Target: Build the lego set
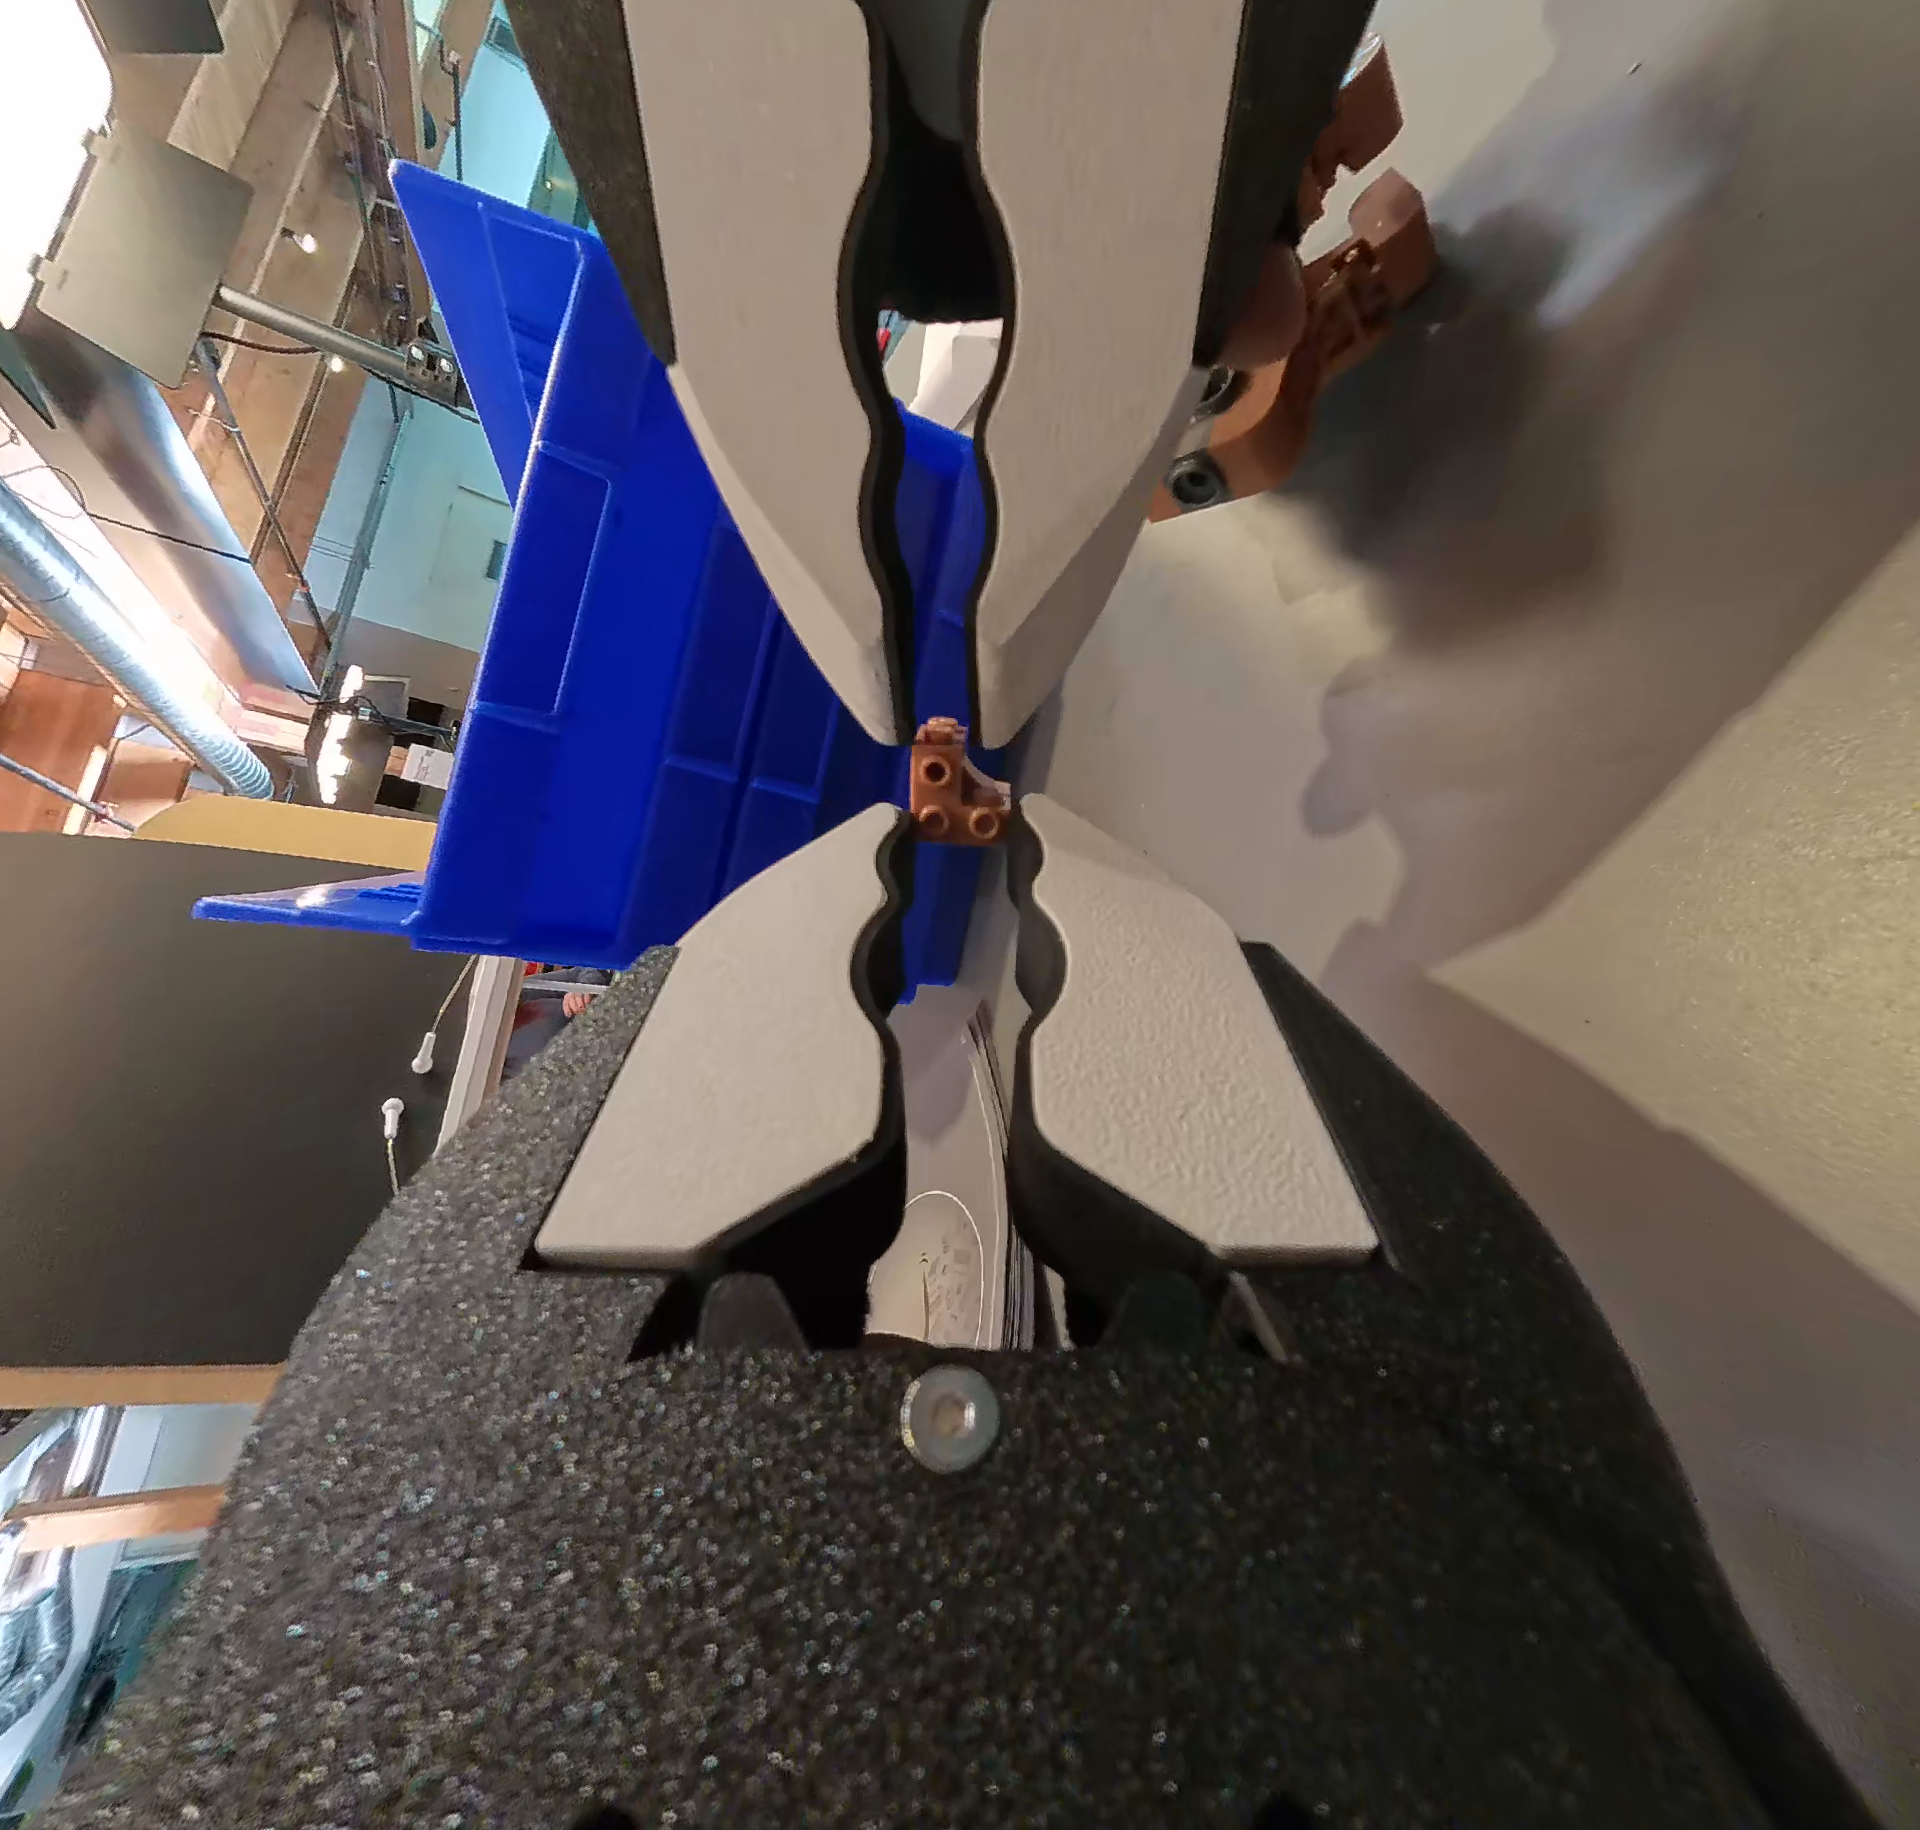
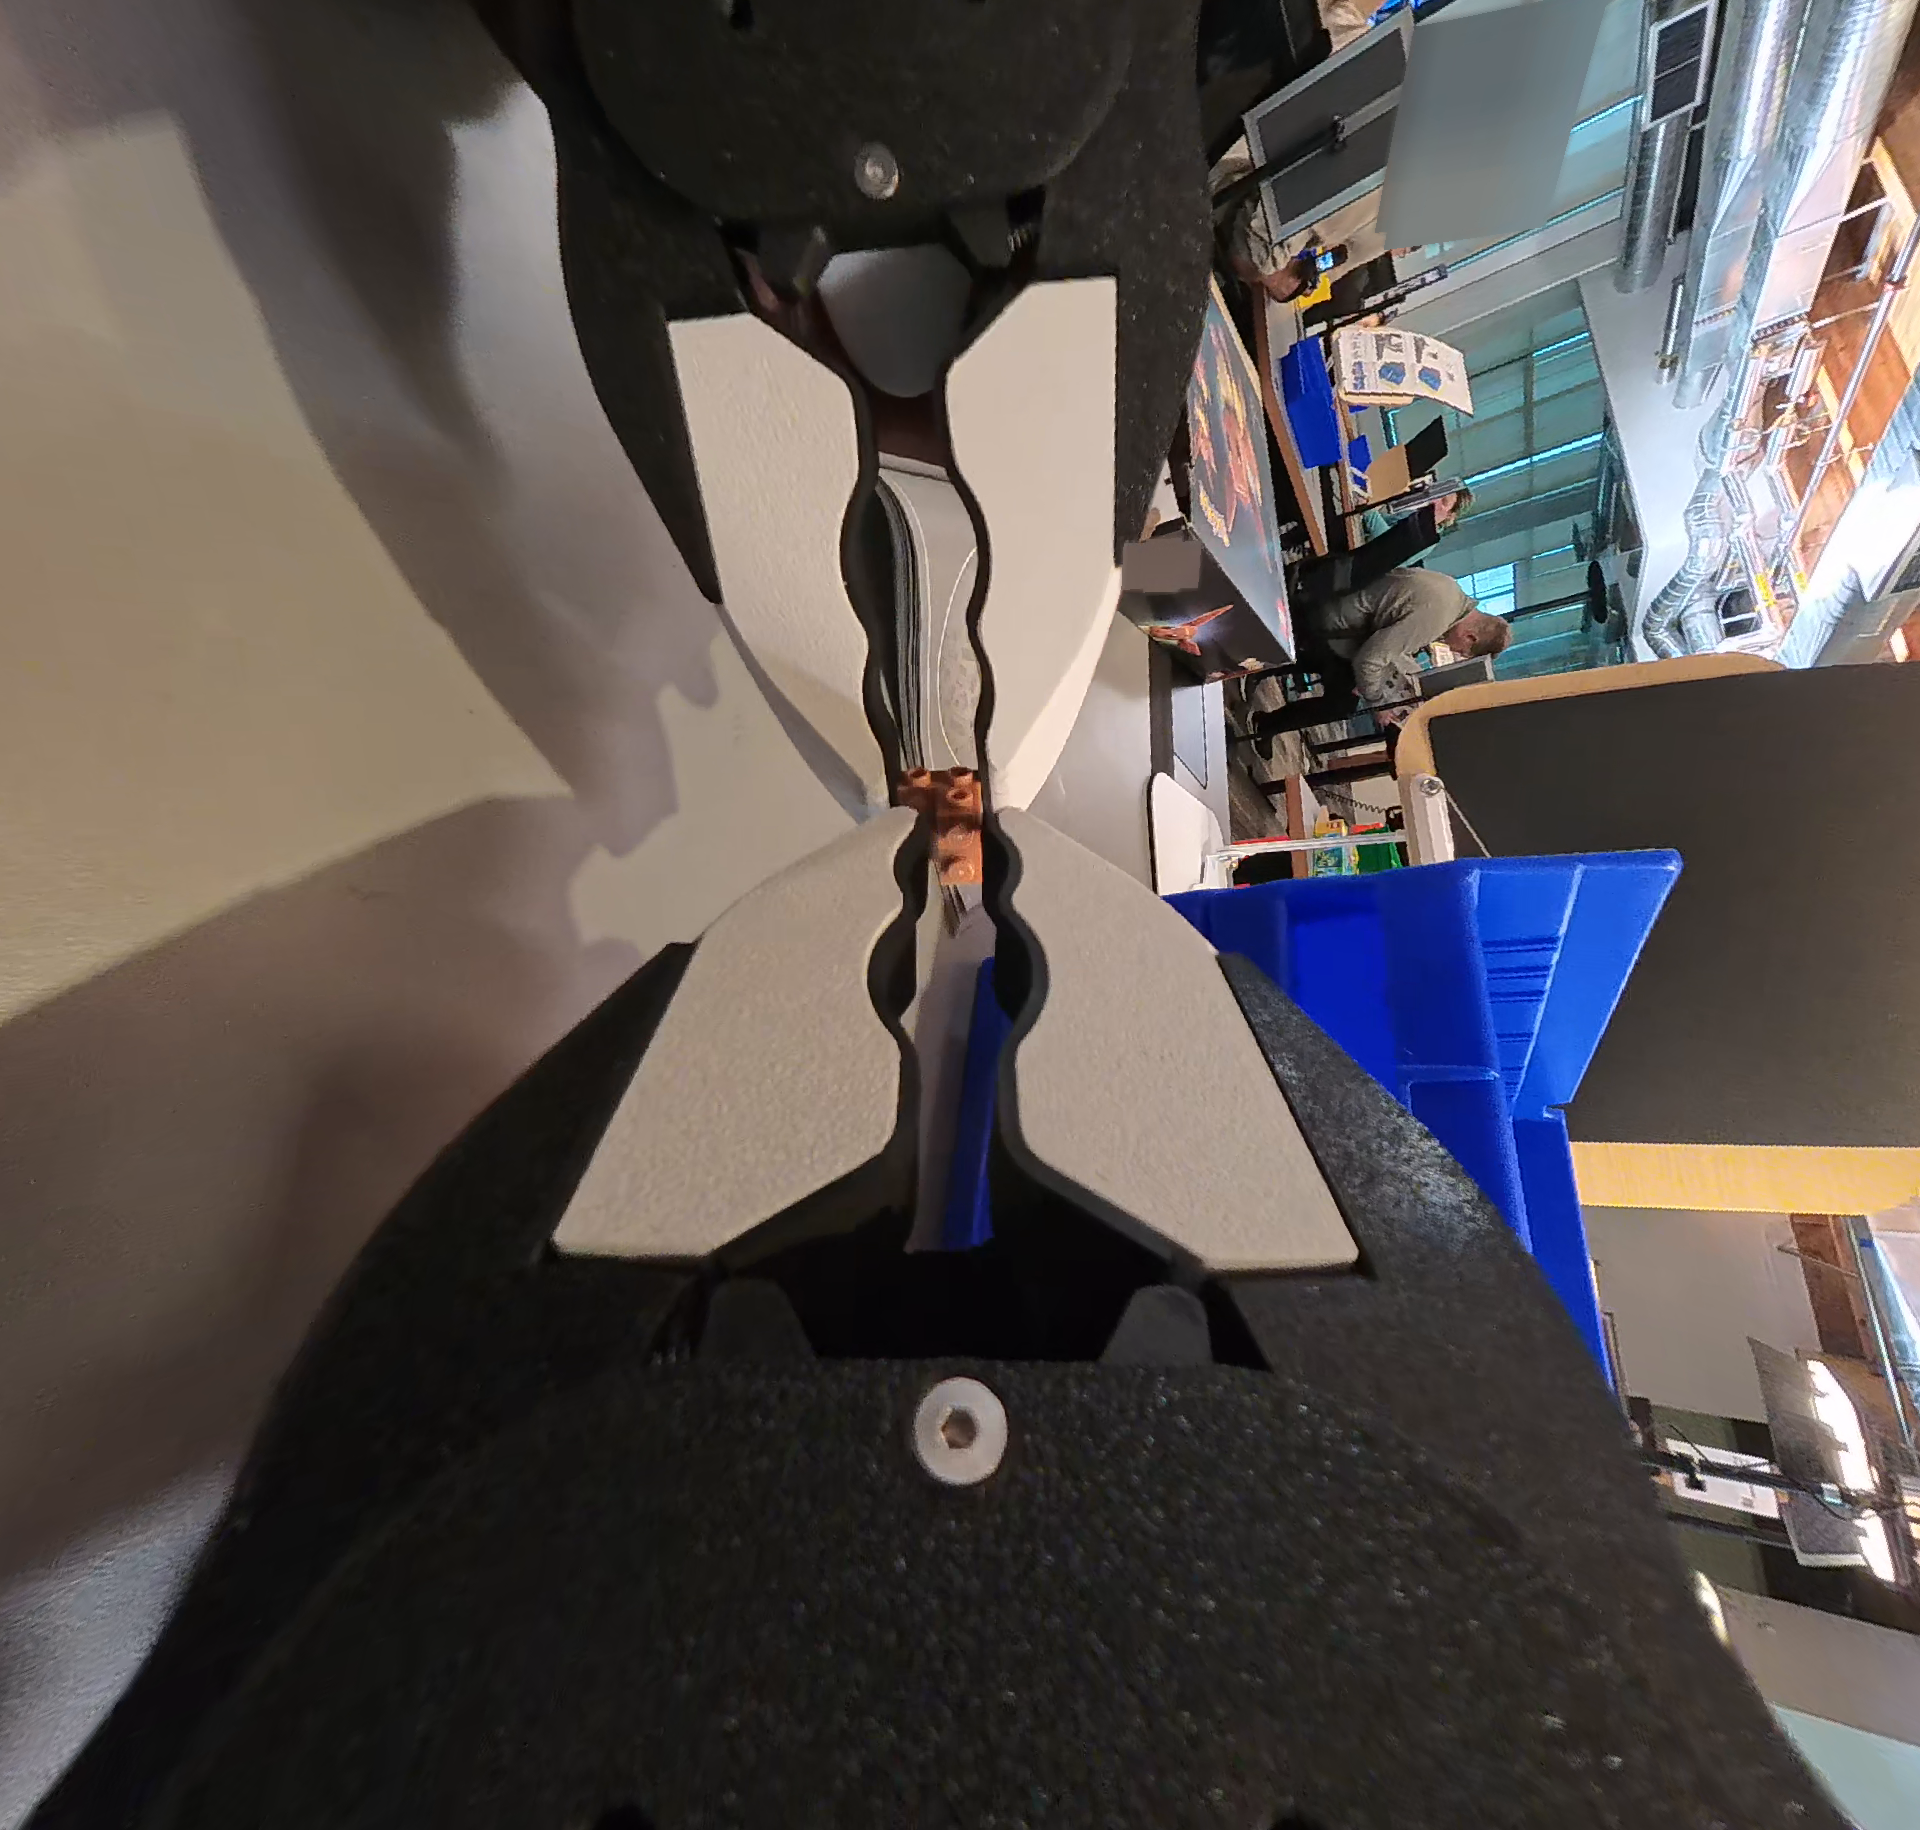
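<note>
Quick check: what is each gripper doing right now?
Left gripper: shut on the small brown studded lego piece.
Right gripper: shut on the same lego piece, from the opposite side.

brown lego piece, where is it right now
The brown lego piece sits mid-frame in both wrist views, pinched between the tips of the left gripper and right gripper, which meet nose to nose in front of the blue bin.

A pale counter [image 1: 1714, 845] carries soft shadows to the right of the fingers in the left wrist view. To their left stand a black panel [image 1: 156, 1105] edged in light wood and silver ducts [image 1: 125, 617] under wooden beams. In the right wrist view, right of the fingers, glass windows [image 2: 1538, 409] brighten a workroom with desks and seated people [image 2: 1392, 627].
</note>
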Available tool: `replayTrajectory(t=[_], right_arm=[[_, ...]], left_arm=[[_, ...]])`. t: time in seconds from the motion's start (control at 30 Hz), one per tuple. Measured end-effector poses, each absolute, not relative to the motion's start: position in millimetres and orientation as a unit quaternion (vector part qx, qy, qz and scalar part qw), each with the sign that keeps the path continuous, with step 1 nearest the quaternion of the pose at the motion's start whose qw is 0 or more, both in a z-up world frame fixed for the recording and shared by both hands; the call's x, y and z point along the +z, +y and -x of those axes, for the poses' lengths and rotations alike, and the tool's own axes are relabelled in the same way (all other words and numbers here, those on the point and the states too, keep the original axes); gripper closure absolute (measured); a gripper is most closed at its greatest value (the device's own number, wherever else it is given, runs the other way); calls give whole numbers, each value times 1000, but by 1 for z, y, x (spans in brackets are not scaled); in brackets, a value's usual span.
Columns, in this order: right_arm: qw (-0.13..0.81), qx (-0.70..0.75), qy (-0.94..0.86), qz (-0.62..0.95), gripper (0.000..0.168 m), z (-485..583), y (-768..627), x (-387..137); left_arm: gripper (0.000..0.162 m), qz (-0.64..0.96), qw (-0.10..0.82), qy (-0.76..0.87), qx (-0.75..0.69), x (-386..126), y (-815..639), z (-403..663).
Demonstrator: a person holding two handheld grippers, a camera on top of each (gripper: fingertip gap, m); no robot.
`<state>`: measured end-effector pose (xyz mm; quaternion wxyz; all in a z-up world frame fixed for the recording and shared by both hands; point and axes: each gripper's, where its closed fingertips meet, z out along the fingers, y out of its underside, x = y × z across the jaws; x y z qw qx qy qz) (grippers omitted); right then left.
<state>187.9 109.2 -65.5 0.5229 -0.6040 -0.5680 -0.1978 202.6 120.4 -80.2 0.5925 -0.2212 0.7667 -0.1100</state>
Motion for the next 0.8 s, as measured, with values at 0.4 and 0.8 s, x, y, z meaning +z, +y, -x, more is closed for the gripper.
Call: replayTrajectory(t=[0.4,0.8], right_arm=[[511,-224,-577,596,160,-187,113,-72],[526,-161,-561,619,160,-186,104,-59]], left_arm=[[146,214,590,771,-103,-83,117,-204],[145,209,599,760,-144,-72,108,-204]])
